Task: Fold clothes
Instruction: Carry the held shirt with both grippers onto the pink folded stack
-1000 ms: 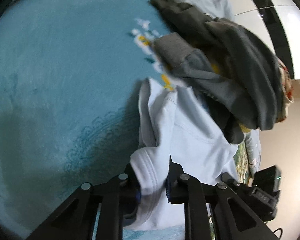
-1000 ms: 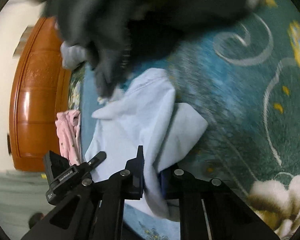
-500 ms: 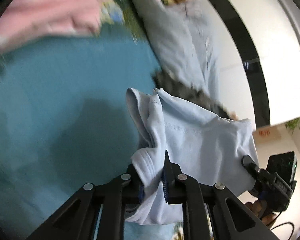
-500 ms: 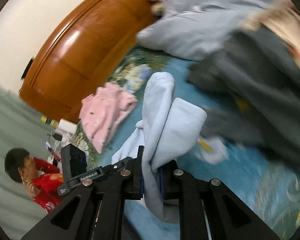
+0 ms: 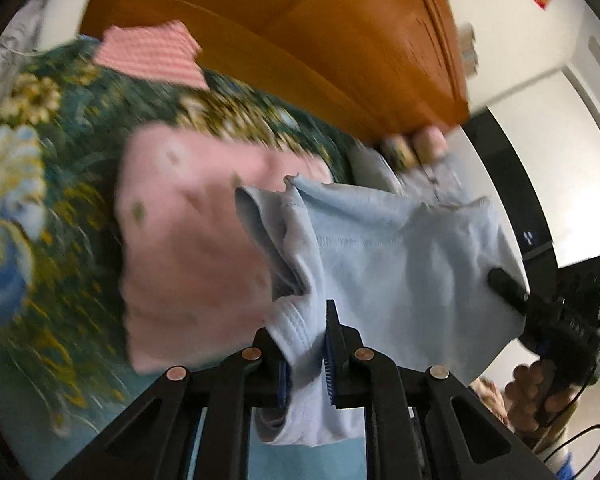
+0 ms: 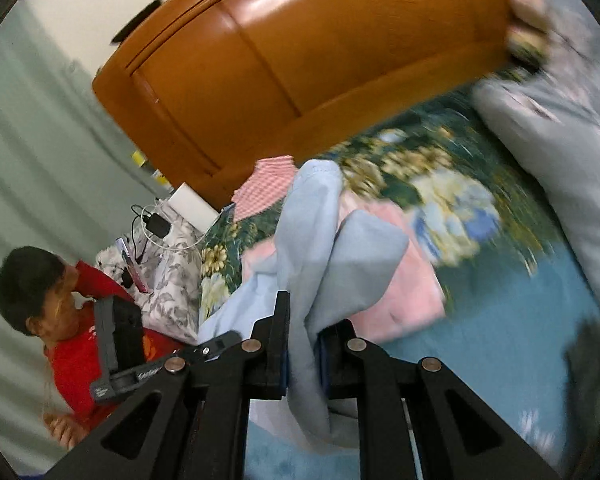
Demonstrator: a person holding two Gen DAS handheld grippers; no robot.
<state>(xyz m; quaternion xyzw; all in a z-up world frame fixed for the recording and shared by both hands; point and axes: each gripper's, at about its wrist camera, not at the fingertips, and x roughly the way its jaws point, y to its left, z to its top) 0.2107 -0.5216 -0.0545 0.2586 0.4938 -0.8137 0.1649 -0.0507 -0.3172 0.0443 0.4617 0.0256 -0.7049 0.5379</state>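
Observation:
A folded light blue garment [image 5: 392, 264] hangs between both grippers, lifted above the bed. My left gripper [image 5: 306, 356] is shut on one bunched edge of it. My right gripper [image 6: 302, 344] is shut on the other end [image 6: 312, 240], and shows in the left wrist view at the right [image 5: 556, 312]. A folded pink garment [image 5: 188, 248] lies on the bed just beyond the blue one; it also shows in the right wrist view [image 6: 396, 292].
A pink checked cloth [image 5: 152, 56] lies near the orange wooden headboard [image 6: 300, 64]. A grey pillow [image 6: 560, 128] is at the right. The floral teal bedspread [image 5: 40, 160] covers the bed. A person in red [image 6: 80, 344] sits at the left by a nightstand with chargers.
Both grippers have lifted the blue garment off the teal blanket, away from the dark clothes pile, and swung it toward the headboard over the pink garment.

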